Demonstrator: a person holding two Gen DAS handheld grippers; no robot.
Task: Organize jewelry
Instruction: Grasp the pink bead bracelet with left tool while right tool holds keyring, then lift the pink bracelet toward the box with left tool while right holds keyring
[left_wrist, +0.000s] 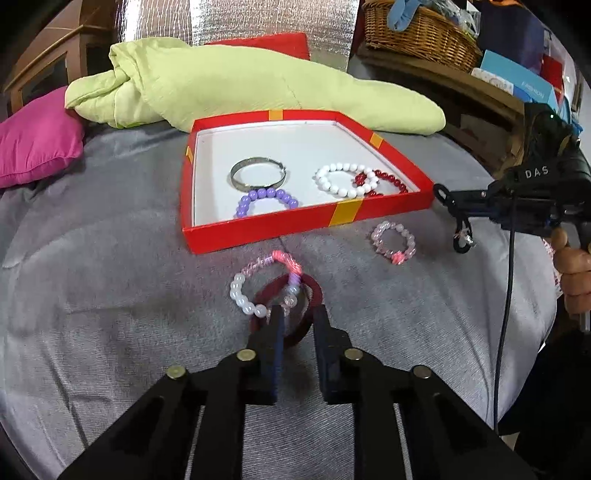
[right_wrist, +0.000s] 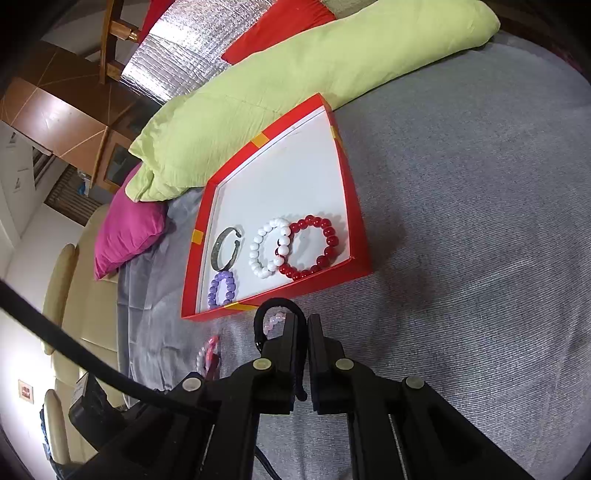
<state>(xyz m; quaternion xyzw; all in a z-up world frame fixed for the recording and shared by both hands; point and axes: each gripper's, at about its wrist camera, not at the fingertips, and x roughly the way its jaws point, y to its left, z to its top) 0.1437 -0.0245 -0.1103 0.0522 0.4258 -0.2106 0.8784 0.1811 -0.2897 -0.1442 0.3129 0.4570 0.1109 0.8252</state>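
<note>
A red box (left_wrist: 258, 229) with a white floor holds a metal bangle (left_wrist: 258, 175), a purple bead bracelet (left_wrist: 267, 201), a white bead bracelet (left_wrist: 345, 181) and a red bead bracelet (left_wrist: 391, 181). On the grey cloth lie a pink bead bracelet (left_wrist: 393, 242), a pink-white bead bracelet (left_wrist: 245, 295) and a dark red band (left_wrist: 295, 332). My left gripper (left_wrist: 298, 312) is partly open with its fingers astride the dark red band. My right gripper (right_wrist: 306, 319) is shut on a black cord loop (right_wrist: 275, 304), held above the cloth near the box (right_wrist: 354, 206).
A light green quilt (left_wrist: 240, 85) lies behind the box. A magenta cushion (left_wrist: 37, 136) sits at the left. A wicker basket (left_wrist: 417, 35) and boxes stand on a wooden shelf at the back right. Grey cloth (right_wrist: 461, 221) extends to the right.
</note>
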